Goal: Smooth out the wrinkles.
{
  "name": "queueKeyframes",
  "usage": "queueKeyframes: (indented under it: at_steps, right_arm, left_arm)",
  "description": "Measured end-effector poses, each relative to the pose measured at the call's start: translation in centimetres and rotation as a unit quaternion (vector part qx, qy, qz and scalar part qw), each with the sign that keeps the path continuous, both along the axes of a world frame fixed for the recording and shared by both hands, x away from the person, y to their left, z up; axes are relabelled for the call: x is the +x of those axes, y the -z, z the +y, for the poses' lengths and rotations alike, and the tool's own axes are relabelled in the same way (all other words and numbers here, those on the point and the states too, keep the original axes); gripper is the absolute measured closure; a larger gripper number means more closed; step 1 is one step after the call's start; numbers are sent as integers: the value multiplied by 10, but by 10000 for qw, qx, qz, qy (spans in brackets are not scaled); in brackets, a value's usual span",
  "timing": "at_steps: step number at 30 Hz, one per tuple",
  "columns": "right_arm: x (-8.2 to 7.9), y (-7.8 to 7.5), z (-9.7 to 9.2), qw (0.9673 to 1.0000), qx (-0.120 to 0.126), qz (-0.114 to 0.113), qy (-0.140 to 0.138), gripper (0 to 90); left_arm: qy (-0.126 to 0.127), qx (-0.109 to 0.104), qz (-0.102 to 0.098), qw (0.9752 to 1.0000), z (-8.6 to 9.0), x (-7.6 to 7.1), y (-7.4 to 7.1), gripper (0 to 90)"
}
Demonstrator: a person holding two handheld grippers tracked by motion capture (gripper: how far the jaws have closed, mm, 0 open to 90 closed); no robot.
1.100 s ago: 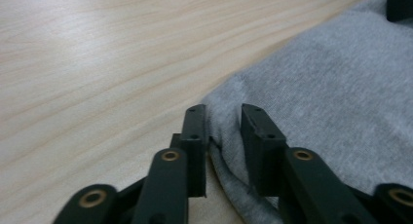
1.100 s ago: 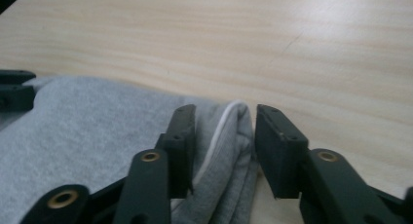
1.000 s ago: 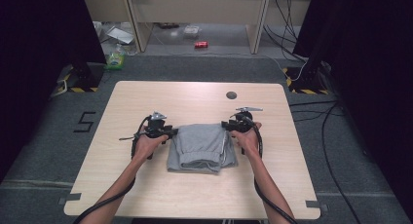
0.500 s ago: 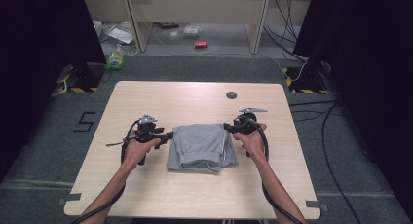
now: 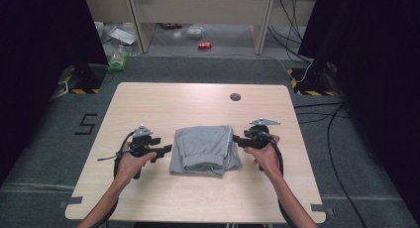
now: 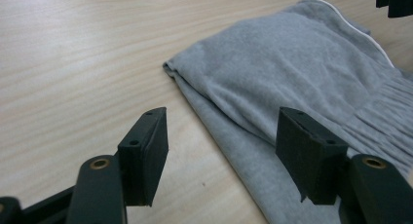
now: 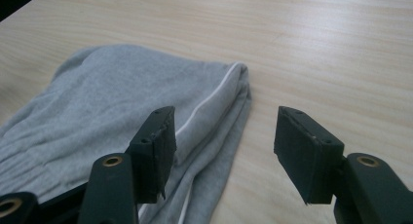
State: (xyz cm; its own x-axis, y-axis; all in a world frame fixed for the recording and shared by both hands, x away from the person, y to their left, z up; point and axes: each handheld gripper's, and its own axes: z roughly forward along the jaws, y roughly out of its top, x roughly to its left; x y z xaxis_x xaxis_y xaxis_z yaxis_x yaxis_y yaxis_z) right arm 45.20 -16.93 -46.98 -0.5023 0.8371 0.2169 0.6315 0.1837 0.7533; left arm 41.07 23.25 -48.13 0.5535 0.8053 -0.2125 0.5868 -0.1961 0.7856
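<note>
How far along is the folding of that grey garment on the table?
It looks nearly finished. The grey fabric garment already lies as a compact folded bundle on the light wooden table. Nothing is in hand: the left tongs and right tongs have just been opening and sit apart from it, with nothing between the jaws. Perhaps only tidying or removal remains.

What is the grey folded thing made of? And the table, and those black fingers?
The grey garment looks like soft knitted cotton jersey: matte, faintly fuzzy, with a ribbed gathered band. The table looks like pale wood or wood-look laminate: straight grain lines, smooth, slight sheen. The black fingers look like hard matte plastic faced with rubbery pads, though that is uncertain.
</note>
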Motion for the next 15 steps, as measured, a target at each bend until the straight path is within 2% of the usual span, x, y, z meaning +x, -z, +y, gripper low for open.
queueKeyframes:
  at_steps: [15]
  right_arm:
    - [-44,3,-17,9998,-117,-130,-132,379]
  left_arm:
    - [252,104,22,9996,4,-45,10,322]
